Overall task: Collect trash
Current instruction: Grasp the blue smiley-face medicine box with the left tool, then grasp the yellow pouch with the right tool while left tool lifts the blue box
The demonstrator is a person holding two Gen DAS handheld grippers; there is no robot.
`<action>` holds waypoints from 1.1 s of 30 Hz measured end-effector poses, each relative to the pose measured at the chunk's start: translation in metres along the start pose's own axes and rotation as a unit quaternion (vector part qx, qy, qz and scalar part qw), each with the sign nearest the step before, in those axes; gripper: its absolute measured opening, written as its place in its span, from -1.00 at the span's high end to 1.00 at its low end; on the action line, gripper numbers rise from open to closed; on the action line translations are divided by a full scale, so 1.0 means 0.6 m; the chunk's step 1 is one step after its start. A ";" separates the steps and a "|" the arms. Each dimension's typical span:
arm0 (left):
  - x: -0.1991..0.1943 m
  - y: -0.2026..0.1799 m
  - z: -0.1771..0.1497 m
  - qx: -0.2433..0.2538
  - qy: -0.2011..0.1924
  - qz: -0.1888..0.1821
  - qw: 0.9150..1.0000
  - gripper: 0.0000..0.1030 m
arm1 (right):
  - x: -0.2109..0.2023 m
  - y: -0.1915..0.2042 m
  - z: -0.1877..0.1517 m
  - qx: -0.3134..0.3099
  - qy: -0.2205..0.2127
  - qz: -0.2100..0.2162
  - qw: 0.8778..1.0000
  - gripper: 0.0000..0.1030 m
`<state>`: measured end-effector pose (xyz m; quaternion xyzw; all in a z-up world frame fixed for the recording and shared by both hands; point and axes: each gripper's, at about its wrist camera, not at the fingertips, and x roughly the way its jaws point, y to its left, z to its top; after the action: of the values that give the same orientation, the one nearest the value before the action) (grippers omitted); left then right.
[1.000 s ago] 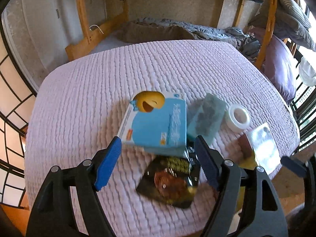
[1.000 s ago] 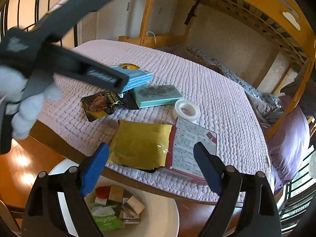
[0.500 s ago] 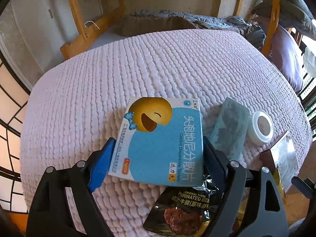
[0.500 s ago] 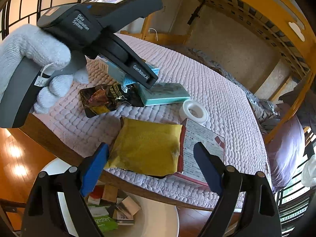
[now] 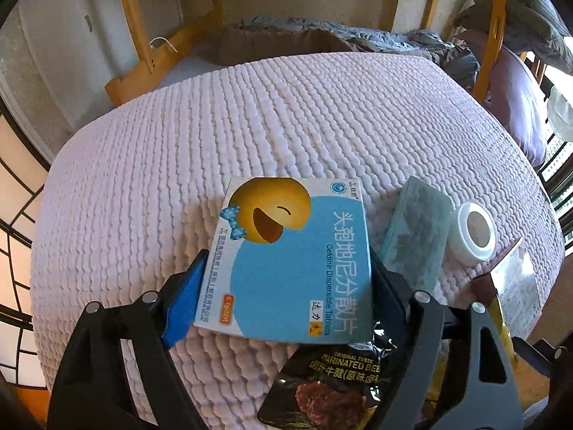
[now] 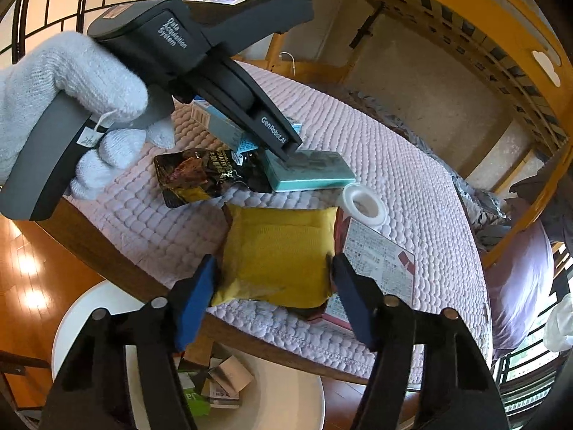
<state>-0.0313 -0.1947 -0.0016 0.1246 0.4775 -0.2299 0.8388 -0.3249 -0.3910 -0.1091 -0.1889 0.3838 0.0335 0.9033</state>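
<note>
Since a second ago both claws have closed in on their targets: the left gripper (image 5: pixel 286 286) has come forward over the blue tablet box (image 5: pixel 290 265), which now fills the gap between its jaws, and the right gripper (image 6: pixel 274 294) has just been narrowing around the yellow pouch (image 6: pixel 279 254). The left jaws have eased in slightly; the blue pads flank the box's two long edges, and whether they truly press cannot be told from this view. The right pads sit against the pouch's left and right edges, the right one dimpling it, so this reads as a grip taking hold. The box's long axis runs away from the left claw, its near end overlapping the dark beef snack wrapper (image 5: pixel 333 387); a straight lift looks feasible. The right wrist view adds what the left cannot: the white bin (image 6: pixel 272 394) below the bed edge (image 6: pixel 118 261), already holding trash, directly beneath the right claw, and the gloved hand (image 6: pixel 71 82) on the left tool. The teal case (image 5: pixel 415 236) and tape roll (image 5: pixel 472 229) lie beside the box.
</note>
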 end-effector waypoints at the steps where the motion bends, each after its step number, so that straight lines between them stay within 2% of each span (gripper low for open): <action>1: -0.002 -0.001 -0.001 0.001 -0.001 0.001 1.000 -0.62 | -0.001 -0.001 0.000 -0.001 -0.001 0.000 1.000 -0.21; 6: -0.015 0.001 -0.009 0.000 -0.008 -0.001 1.000 -0.62 | -0.002 -0.004 0.000 -0.007 -0.004 -0.005 1.000 -0.25; 8: -0.022 0.004 -0.011 -0.003 -0.011 -0.003 1.000 -0.62 | -0.003 -0.001 0.000 -0.016 -0.005 -0.017 1.000 -0.73; 9: -0.027 0.006 -0.013 -0.006 -0.014 -0.004 1.000 -0.62 | -0.006 0.001 0.000 -0.021 -0.012 -0.030 0.999 -0.78; 11: -0.034 0.008 -0.015 -0.009 -0.018 -0.007 1.000 -0.62 | -0.010 0.005 0.000 -0.033 -0.023 -0.044 0.998 -0.79; 16: -0.043 0.013 -0.017 -0.013 -0.022 -0.009 1.000 -0.62 | 0.002 0.010 0.008 -0.050 -0.022 -0.042 0.998 -0.79; 18: -0.046 0.016 -0.018 -0.015 -0.023 -0.010 1.000 -0.62 | 0.010 0.008 0.010 -0.047 -0.016 -0.038 0.998 -0.76; 21: -0.051 0.019 -0.024 -0.019 -0.023 -0.013 0.999 -0.62 | 0.022 0.000 0.014 -0.042 -0.004 -0.027 0.999 -0.52; 25: -0.057 0.024 -0.031 -0.025 -0.022 -0.015 0.999 -0.61 | 0.031 -0.010 0.017 -0.028 0.009 0.013 0.999 -0.17; 33: -0.086 0.033 -0.053 -0.038 -0.031 -0.019 0.999 -0.61 | 0.019 -0.038 0.017 0.006 0.013 0.056 0.998 -0.10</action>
<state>-0.0677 -0.1501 0.0263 0.0763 0.4616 -0.2312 0.8531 -0.3053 -0.4095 -0.1034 -0.1626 0.4052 0.0791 0.8962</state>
